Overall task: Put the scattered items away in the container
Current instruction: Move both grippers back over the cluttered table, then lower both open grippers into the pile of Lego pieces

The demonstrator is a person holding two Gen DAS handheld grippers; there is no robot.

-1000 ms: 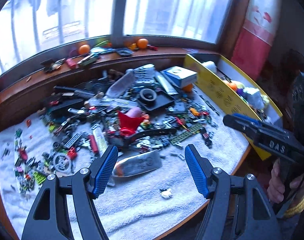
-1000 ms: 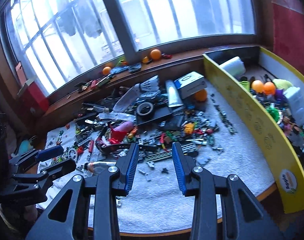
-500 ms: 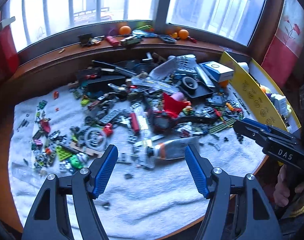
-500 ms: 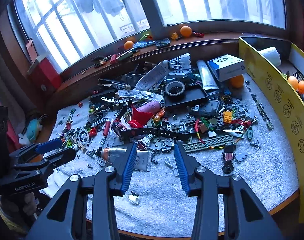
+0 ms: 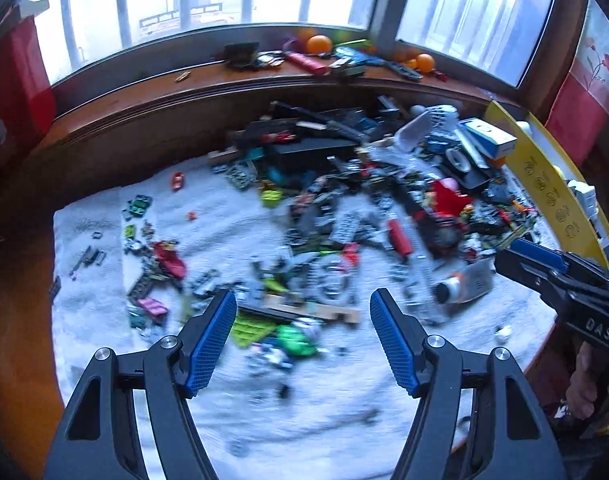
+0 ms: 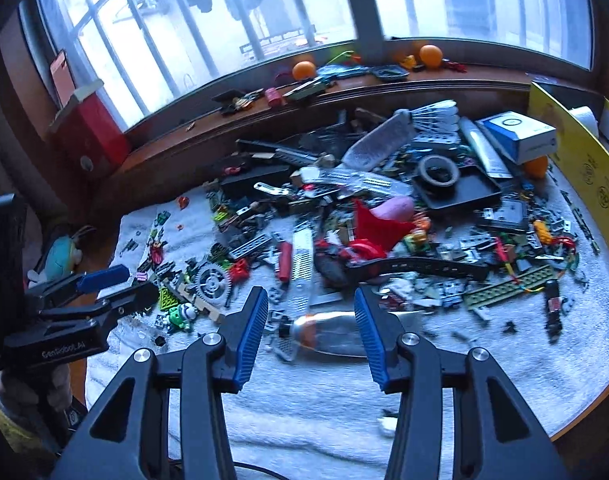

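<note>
Clutter of toy bricks, tools and tubes lies heaped across the towel, toward its far edge; the yellow container stands along its right edge. Left gripper hangs released, empty. Right gripper is opening, unloaded, above a silver tube.

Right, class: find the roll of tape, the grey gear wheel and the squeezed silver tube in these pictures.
roll of tape (image 6: 439, 171), right wrist view, on its near rim.
grey gear wheel (image 6: 213, 281), right wrist view, on its hub.
silver tube (image 6: 331, 333), right wrist view, on the middle of its body.
</note>
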